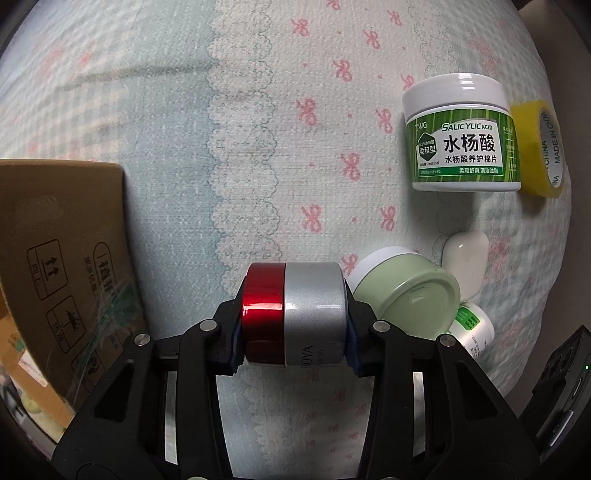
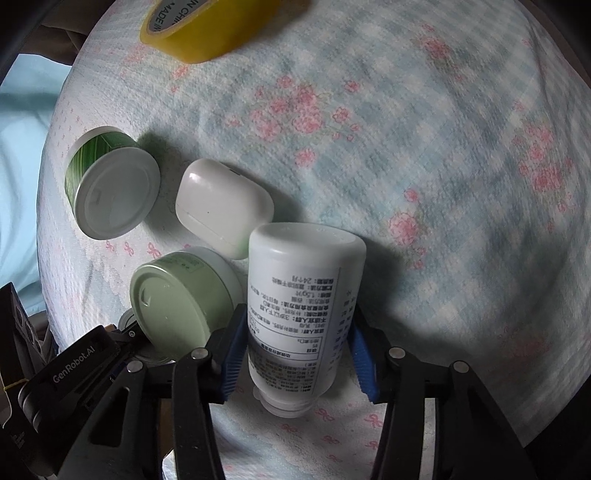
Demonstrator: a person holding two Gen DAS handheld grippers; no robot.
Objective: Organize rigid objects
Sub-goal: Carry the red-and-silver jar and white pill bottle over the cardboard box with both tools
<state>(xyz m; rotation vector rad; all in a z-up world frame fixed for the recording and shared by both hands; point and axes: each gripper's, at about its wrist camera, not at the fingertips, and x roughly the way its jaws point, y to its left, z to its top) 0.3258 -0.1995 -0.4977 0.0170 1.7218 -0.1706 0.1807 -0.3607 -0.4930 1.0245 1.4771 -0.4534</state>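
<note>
Your left gripper (image 1: 293, 325) clamping the red-and-silver jar (image 1: 295, 314), your right gripper (image 2: 295, 350) standing apart around the white bottle (image 2: 301, 310), both lying over the bedspread (image 1: 221, 110).

Right wrist view. The right tongs (image 2: 298, 347) flanked a white bottle (image 2: 301, 314) lying on a floral bedspread (image 2: 424, 147); whether the blue pads (image 2: 232, 360) touched it could not be told. Just left of the bottle lay a pale green jar (image 2: 177, 299); beyond the jar, a white case (image 2: 221, 206). Left of the case lay a green-striped jar (image 2: 110, 184), and far beyond, a yellow tape roll (image 2: 207, 26).
</note>
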